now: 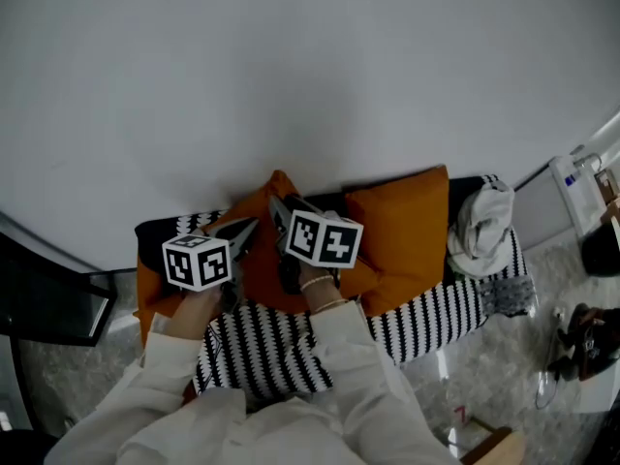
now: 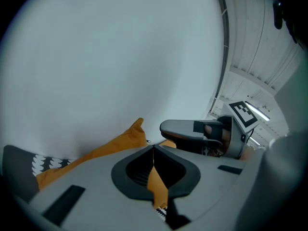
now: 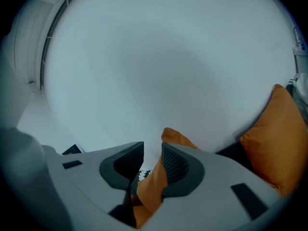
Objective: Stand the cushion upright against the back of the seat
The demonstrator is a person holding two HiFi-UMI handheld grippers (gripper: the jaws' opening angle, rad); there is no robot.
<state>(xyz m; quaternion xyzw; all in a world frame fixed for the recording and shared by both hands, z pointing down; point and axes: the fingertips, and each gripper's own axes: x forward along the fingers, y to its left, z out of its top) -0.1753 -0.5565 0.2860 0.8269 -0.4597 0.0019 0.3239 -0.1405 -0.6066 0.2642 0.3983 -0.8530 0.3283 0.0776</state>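
Shows the soft orange fabric cushion (image 1: 260, 271) mid-seat, long edge running 8 to 2 o'clock, black seat back (image 1: 153, 232) at 12. Pinches its fabric in the left tool (image 2: 153, 154); brackets a fold in the spread right tool (image 3: 153, 153), nearer the raised corner.

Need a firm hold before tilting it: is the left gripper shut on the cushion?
Shut: the left gripper pinches a fold of the orange cushion between closed jaws.

Dim, flat light; fisheye-warped edges.
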